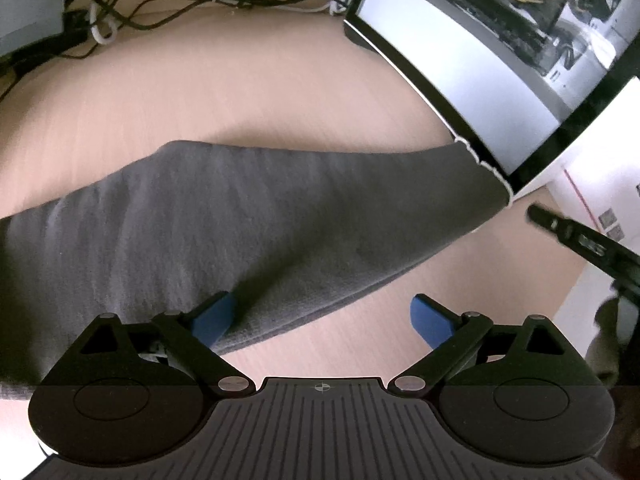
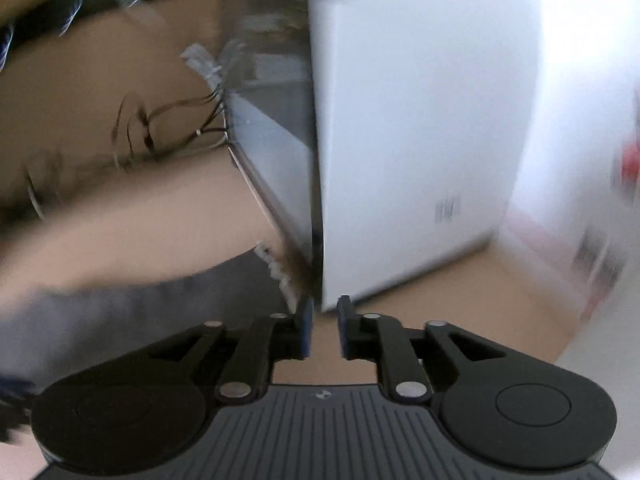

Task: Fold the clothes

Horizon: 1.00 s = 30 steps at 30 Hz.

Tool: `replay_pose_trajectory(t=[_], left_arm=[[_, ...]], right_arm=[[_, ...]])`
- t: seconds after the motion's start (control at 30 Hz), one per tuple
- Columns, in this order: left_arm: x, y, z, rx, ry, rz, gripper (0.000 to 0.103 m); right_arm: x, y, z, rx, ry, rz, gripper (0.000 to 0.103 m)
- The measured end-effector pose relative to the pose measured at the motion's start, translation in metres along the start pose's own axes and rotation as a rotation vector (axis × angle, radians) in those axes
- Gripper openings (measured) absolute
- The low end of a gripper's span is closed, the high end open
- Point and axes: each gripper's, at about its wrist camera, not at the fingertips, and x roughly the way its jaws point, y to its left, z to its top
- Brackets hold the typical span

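Note:
A dark grey garment (image 1: 248,224) lies folded flat on the light wooden table (image 1: 224,92), its white-stitched hem at the right by a computer case. My left gripper (image 1: 322,314) is open; its left blue pad (image 1: 214,316) rests on the garment's near edge, and the right pad (image 1: 430,320) is over bare table. In the blurred right wrist view the garment (image 2: 152,300) lies to the left. My right gripper (image 2: 324,326) is nearly closed, with a narrow gap and nothing between the pads, over bare table beside the garment's hem.
A glass-sided computer case (image 1: 492,56) stands at the right, close to the hem; it shows in the right wrist view (image 2: 276,168) beside a white box (image 2: 400,140). Tangled cables (image 1: 172,4) run along the table's back. The other gripper's black finger (image 1: 580,240) reaches in from the right.

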Motion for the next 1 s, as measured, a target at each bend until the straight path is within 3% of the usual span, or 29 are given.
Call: replay_pose_trajectory(t=[0.03,0.1,0.17,0.6,0.67,0.8,0.9,1.0], left_arm=[[0.001,0.001,0.003,-0.026,-0.001,-0.001,0.098],[0.004,-0.001,0.011,-0.069,0.001,0.000,0.098],[0.005,-0.008,0.017,-0.070,0.005,-0.008,0.098],[0.023,-0.034,0.033,-0.075,0.038,0.085,0.098],[0.024,-0.033,0.033,-0.085,0.038,0.091,0.098],[0.020,-0.031,0.034,-0.105,0.022,0.091,0.098],[0.014,-0.028,0.038,-0.135,0.007,0.072,0.098],[0.011,-0.027,0.045,-0.151,0.000,0.043,0.098]], right_arm=[[0.004,-0.011,0.001,0.093,0.029,0.048,0.038],[0.014,-0.031,0.001,0.256,0.074,0.123,0.038],[0.026,-0.041,0.001,0.334,0.084,0.157,0.038],[0.083,-0.059,0.011,0.512,0.160,0.307,0.036],[0.086,-0.055,0.014,0.481,0.156,0.319,0.034],[0.083,-0.035,0.022,0.311,0.116,0.298,0.018],[0.078,-0.019,0.027,0.171,0.079,0.283,0.015],[0.062,0.005,0.029,-0.050,0.004,0.271,0.015]])
